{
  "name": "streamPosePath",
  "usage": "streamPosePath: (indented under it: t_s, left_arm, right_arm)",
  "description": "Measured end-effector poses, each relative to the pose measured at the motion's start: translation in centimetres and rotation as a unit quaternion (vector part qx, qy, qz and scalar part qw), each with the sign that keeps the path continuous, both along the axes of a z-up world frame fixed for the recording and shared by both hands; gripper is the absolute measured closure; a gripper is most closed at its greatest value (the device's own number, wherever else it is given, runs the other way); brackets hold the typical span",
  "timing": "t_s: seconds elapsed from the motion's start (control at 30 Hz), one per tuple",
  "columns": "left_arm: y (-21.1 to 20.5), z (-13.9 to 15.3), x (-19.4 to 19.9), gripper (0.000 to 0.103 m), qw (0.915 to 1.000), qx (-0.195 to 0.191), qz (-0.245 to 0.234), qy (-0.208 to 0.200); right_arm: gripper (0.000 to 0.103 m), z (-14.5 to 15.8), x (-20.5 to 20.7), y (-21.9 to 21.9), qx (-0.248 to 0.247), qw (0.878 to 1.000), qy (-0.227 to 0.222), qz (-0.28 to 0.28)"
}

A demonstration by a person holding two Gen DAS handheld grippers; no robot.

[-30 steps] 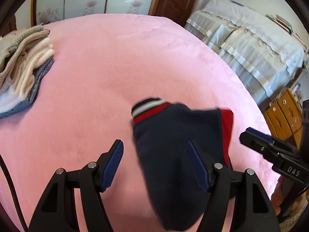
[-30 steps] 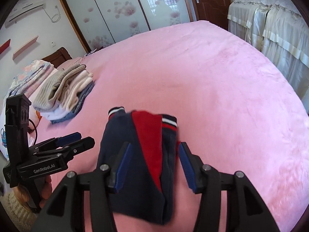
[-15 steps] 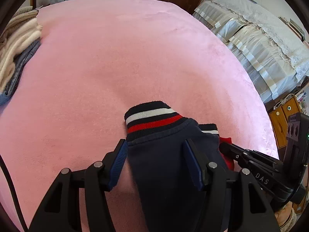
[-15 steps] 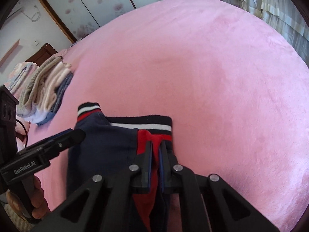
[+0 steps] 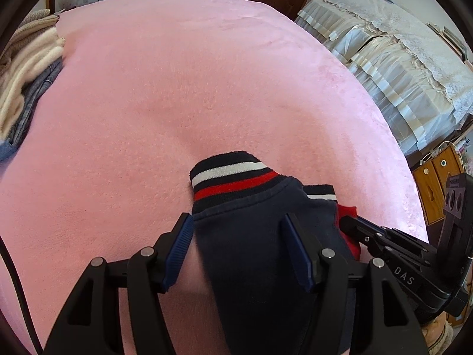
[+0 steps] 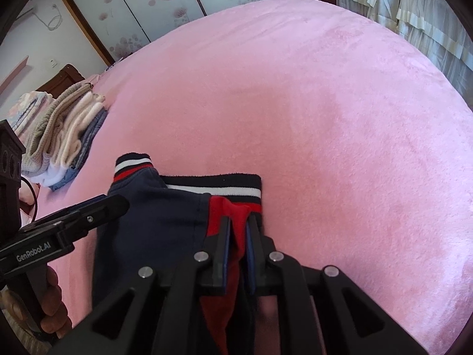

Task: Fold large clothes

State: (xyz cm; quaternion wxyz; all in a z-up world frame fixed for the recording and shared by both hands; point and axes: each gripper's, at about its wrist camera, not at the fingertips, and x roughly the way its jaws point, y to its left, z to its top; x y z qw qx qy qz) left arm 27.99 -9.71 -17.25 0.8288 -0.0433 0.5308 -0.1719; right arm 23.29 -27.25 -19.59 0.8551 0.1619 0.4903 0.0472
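Observation:
A navy sweatshirt (image 5: pixel 260 236) with red panels and a navy, white and red striped ribbed hem lies on the pink bed cover (image 5: pixel 177 88) at the near edge. It also shows in the right wrist view (image 6: pixel 156 224). My left gripper (image 5: pixel 236 236) is open, its fingers either side of the navy cloth. My right gripper (image 6: pixel 238 227) is shut on the sweatshirt's red part (image 6: pixel 224 210) just below the striped hem. In the left wrist view the right gripper (image 5: pixel 346 224) sits at the garment's right edge.
A stack of folded clothes (image 6: pixel 62 136) sits at the bed's left side, also in the left wrist view (image 5: pixel 26 68). A white-draped piece of furniture (image 5: pixel 399 68) and a wooden cabinet (image 5: pixel 437 183) stand to the right. Wardrobe doors (image 6: pixel 165 3) are behind.
My right gripper closed on the red part of the sweatshirt. Both grippers moved forward and down, bringing the garment onto the bed. My left gripper stayed open.

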Motion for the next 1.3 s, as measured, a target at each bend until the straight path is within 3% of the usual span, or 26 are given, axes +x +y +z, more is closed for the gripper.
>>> streamPosePath:
  t_s: [0.43,0.57,0.83,0.97,1.1,1.17,1.3]
  left_arm:
    - [0.2,5.4,-3.7,0.033,0.9994,0.032,0.011,-0.007]
    - [1.0,7.3,-5.4,0.033,0.9996,0.020,0.013,-0.016]
    - [1.7,10.5,-8.6,0.032,0.9994,0.009,0.016,-0.029]
    - [1.9,11.2,-9.8,0.032,0.9994,0.006,0.016,-0.032]
    - [1.9,11.0,-10.5,0.032,0.9995,-0.019,-0.006,-0.025]
    - [1.9,10.4,-10.6,0.032,0.9991,-0.039,-0.017,0.007]
    - [2.3,9.3,-10.8,0.032,0.9984,-0.043,-0.015,0.034]
  right_arm:
    - [0.090,6.3,-4.4,-0.5,-0.013,0.999,-0.048,-0.009]
    - [0.069,8.4,-6.5,-0.6,-0.020,0.997,-0.068,-0.010]
    - [0.065,11.9,-10.0,-0.7,-0.041,0.994,-0.097,-0.004]
    - [0.035,13.2,-11.4,-0.7,-0.065,0.991,-0.115,-0.004]
    - [0.034,14.0,-12.3,-0.6,-0.064,0.990,-0.123,0.007]
    - [0.034,14.1,-12.5,-0.7,-0.056,0.991,-0.119,0.015]
    - [0.034,13.7,-12.6,-0.5,-0.059,0.992,-0.110,0.027]
